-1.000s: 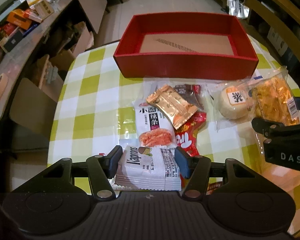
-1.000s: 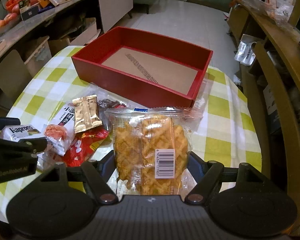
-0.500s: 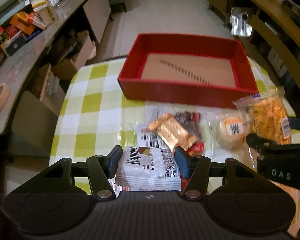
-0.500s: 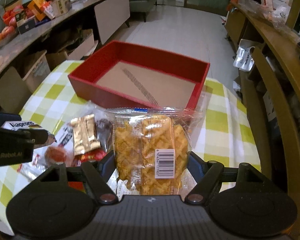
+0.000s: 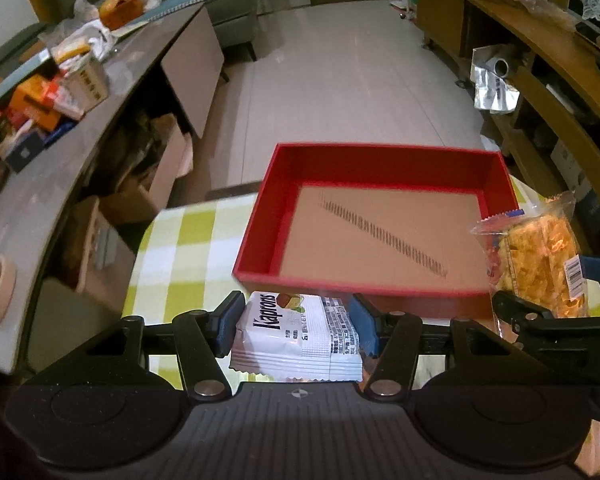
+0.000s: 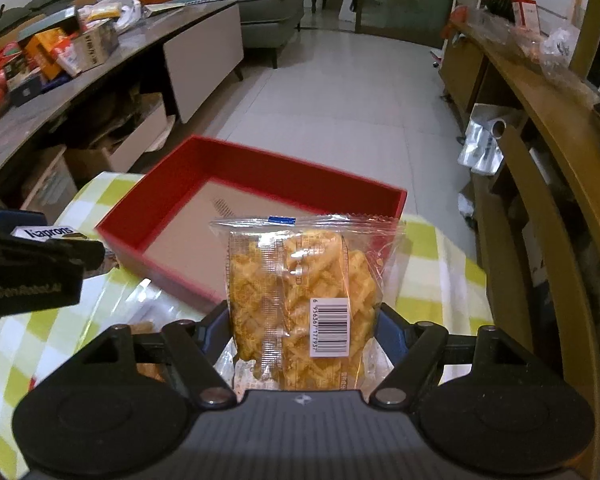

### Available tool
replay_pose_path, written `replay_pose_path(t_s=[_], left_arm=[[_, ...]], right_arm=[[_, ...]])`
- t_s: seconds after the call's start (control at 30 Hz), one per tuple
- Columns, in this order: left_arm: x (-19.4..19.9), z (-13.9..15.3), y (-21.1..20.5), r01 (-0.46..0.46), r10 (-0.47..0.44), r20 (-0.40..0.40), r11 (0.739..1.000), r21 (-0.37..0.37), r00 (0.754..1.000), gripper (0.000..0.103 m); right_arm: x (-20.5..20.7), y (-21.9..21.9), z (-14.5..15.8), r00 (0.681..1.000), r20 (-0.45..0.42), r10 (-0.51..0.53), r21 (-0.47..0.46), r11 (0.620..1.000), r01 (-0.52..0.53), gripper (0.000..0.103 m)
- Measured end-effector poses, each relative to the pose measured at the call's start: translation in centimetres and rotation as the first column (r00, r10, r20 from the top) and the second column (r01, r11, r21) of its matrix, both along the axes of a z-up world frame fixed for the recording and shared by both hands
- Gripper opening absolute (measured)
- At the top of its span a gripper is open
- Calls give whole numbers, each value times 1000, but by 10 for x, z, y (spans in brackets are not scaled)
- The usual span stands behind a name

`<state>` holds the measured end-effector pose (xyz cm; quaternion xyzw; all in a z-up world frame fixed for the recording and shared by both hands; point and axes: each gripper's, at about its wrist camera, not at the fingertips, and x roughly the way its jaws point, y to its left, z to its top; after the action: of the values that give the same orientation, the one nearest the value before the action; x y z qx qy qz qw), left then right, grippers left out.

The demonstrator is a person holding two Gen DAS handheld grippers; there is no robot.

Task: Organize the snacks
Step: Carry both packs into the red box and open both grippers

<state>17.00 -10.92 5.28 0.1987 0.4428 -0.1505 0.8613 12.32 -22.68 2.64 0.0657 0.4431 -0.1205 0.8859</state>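
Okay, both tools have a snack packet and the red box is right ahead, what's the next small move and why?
Probably carry both tools a little further forward over the red box, then lower. The left tool grips the white Kaprons packet just short of the near wall, and the right tool holds the clear bag of golden crackers near the box's right corner. The box looks empty, so either spot is free.

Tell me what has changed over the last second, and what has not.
Both hands carried their packets up off the table and forward to the red box. The loose snack pile has dropped out of the left wrist view. The left gripper still clamps the white Kaprons packet, and the right gripper still clamps the clear bag of golden crackers. The box is still empty.
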Motion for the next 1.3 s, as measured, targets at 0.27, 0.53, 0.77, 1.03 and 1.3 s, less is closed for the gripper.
replay_pose_path(t_s=[0.27,0.53,0.77,1.03,1.3], left_arm=[[44,-32,-30,5,-5,0,999,31,1000,64],[72,-65,-32,-16,17,-17,998,68,1000,65],[82,-75,-28,-44,46,-27,996,72,999,68],[79,-68,-28,-47,48,-7,996,76,999,80],[70,-49,-8,-75,76,-12,996,42,997,86]], right_arm=[[49,-25,-30,1000,-16,-15,12,1000,16,80],[77,-26,-63,999,-50,-10,-15,1000,9,80],[84,-26,-73,999,-49,-2,-18,1000,1,80],[82,-24,-67,999,-40,-5,-27,1000,4,81],[69,-25,-45,1000,-18,-18,-45,999,18,84]])
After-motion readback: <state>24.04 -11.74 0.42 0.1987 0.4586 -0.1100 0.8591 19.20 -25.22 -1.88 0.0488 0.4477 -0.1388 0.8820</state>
